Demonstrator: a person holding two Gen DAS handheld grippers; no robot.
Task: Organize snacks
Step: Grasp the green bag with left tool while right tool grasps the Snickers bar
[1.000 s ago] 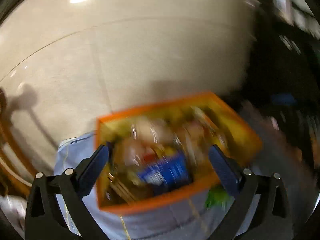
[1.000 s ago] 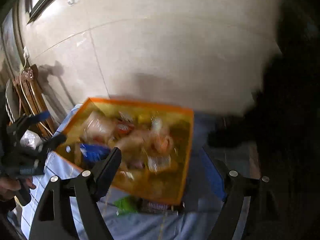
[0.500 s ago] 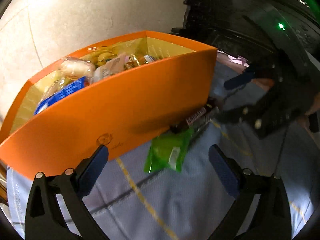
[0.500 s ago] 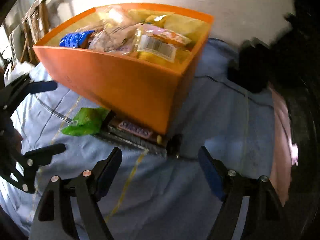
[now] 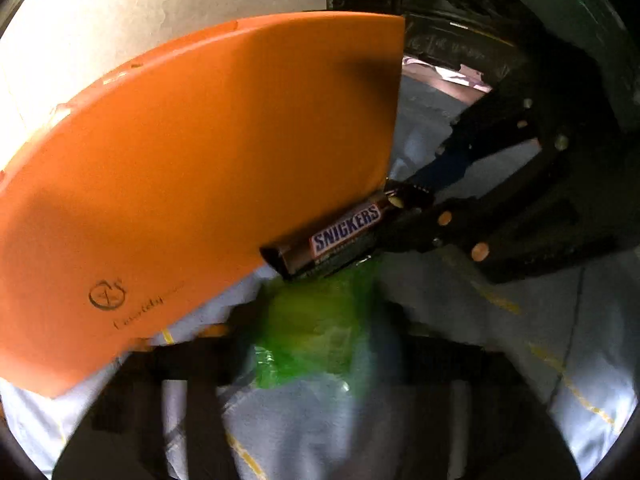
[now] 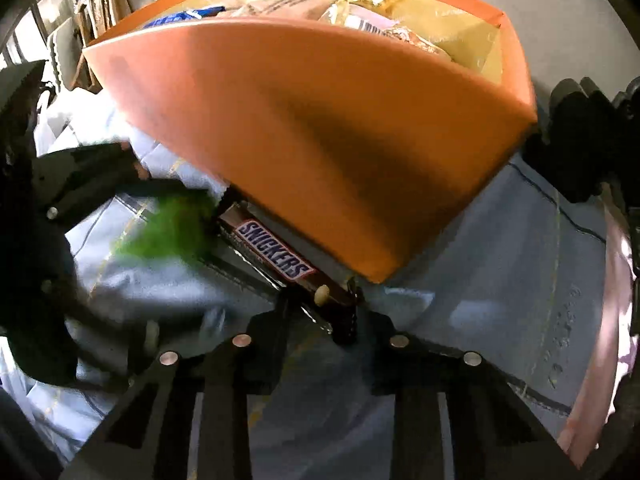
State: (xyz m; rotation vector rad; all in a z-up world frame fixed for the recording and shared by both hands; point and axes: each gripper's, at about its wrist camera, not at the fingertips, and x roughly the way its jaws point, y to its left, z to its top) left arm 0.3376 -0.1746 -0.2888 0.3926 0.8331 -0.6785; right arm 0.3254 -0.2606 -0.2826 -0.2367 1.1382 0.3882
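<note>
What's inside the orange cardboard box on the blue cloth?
The orange cardboard box holds a heap of wrapped snacks: a blue packet at the left and pale and yellow wrappers. Its front wall hides everything lower down.

The green packet [image 5: 316, 332] is smeared by motion in both views, so its print cannot be read. The left gripper [image 5: 316, 344] shows only as a dark blur, and whether its pads press the packet cannot be told. The Snickers bar [image 6: 276, 254] has its near end hidden between the right gripper's [image 6: 320, 320] fingers; a second dark wrapper beneath it is mostly covered. The orange box [image 5: 200, 160] hides its contents from the left view.
</note>
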